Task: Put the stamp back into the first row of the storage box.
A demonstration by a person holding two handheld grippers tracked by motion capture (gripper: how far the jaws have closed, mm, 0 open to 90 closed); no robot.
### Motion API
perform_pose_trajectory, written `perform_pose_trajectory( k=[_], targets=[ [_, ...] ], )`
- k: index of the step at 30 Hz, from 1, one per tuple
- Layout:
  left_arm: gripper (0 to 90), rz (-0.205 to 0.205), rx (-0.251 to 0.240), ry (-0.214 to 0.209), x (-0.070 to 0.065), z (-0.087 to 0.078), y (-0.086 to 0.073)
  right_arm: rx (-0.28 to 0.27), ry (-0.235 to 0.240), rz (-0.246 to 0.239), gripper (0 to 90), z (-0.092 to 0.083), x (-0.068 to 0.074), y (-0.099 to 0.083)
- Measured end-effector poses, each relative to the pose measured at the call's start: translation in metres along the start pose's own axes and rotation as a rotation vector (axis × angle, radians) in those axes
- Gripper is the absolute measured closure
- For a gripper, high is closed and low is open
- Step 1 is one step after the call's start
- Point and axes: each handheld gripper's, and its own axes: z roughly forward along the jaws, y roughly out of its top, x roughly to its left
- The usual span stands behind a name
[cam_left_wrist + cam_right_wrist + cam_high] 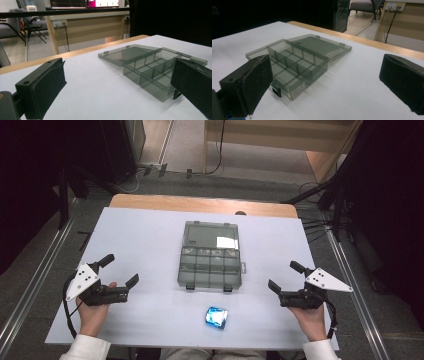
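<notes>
- Translucent grey plastic compartment box (210,264) lies mid-table with its lid open flat.
- Left gripper (120,271) and right gripper (285,276) flank it, jaws spread, grasping nothing.
- Small blue shiny packet (216,318) lies near the front edge.

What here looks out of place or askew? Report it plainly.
Nothing stands out. The organizer box sits square on the white table, its lid folded flat behind it, compartments empty and undamaged. A small blue packet lies alone near the front edge. The left gripper and right gripper rest open at either side.
</notes>
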Motion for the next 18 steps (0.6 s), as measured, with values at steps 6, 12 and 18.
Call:
perform_pose_trajectory(
  k=[6,12,18],
  targets=[
    [0.0,-0.002,0.006,-0.002,0.0001,0.001,-0.0008,0.01,-0.001,-0.002,0.0,-0.0003,-0.001,-0.0008],
    [0.0,0.004,0.006,-0.008,-0.0008,0.0013,-0.0006,0.029,0.019,0.002,0.0,0.0018,-0.0003,-0.0024],
    [0.0,-0.002,0.001,-0.003,0.0002,0.0005,-0.0005,0.065,0.035,-0.018,0.0,0.0066,0.0034,-0.0042]
  ],
)
